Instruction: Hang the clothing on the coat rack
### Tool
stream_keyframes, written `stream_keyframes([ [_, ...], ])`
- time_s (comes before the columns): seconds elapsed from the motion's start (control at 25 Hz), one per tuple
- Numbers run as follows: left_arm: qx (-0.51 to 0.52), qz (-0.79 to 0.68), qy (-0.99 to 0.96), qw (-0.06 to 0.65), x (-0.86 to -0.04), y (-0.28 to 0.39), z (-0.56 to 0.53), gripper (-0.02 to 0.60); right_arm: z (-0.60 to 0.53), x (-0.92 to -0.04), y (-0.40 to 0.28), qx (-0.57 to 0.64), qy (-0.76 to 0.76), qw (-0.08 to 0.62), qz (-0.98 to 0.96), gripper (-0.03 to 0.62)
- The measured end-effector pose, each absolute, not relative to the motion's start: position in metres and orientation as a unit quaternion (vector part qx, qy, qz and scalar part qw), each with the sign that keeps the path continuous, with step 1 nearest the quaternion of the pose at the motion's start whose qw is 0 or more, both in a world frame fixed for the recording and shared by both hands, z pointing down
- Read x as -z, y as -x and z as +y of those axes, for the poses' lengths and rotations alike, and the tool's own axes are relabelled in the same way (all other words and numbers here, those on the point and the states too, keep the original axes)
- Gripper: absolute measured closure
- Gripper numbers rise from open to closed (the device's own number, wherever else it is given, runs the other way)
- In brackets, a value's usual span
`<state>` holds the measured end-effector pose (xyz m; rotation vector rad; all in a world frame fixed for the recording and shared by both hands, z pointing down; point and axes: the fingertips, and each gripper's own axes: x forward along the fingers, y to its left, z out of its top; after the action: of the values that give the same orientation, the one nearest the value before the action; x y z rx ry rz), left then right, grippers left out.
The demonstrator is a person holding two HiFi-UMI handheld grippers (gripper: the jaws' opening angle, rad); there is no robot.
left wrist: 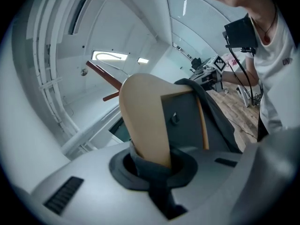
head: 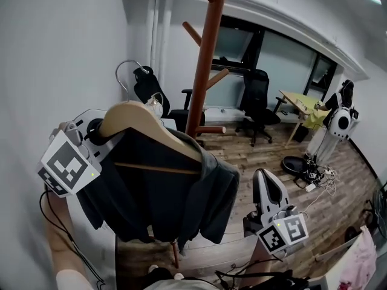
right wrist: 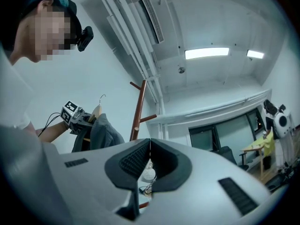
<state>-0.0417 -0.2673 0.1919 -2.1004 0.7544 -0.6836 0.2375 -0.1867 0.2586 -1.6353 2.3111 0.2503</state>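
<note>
Left hand-held gripper (left wrist: 152, 168) clenched on the wooden end of the hanger (head: 136, 116), with a fold of the dark jacket (head: 169, 198) pinched in alongside: plain only in the left gripper view. From the head view: hanger held up and tilted, jacket draped over it and hanging free, just in front of the coat rack (head: 205, 59) and clear of its pegs. Right hand-held gripper (right wrist: 150, 146) low at the right in the head view, well apart from the jacket; in its own view, jaws closed tip to tip with nothing between. Only in the right gripper view: hanger and jacket from afar, just left of the rack's pole, under ceiling lights (right wrist: 206, 53). Only in the head view: office chairs (head: 257, 101) on the wood floor (head: 266, 162) behind the rack.
</note>
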Motion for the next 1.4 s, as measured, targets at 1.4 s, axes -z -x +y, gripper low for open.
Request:
stream_keyframes([
  [1.4, 0.192, 0.12, 0.884, 0.409, -0.071, -0.003, -0.361, 0.551, -0.197, -0.066, -0.185, -0.301, 0.617, 0.1, 0.721, 0.574],
])
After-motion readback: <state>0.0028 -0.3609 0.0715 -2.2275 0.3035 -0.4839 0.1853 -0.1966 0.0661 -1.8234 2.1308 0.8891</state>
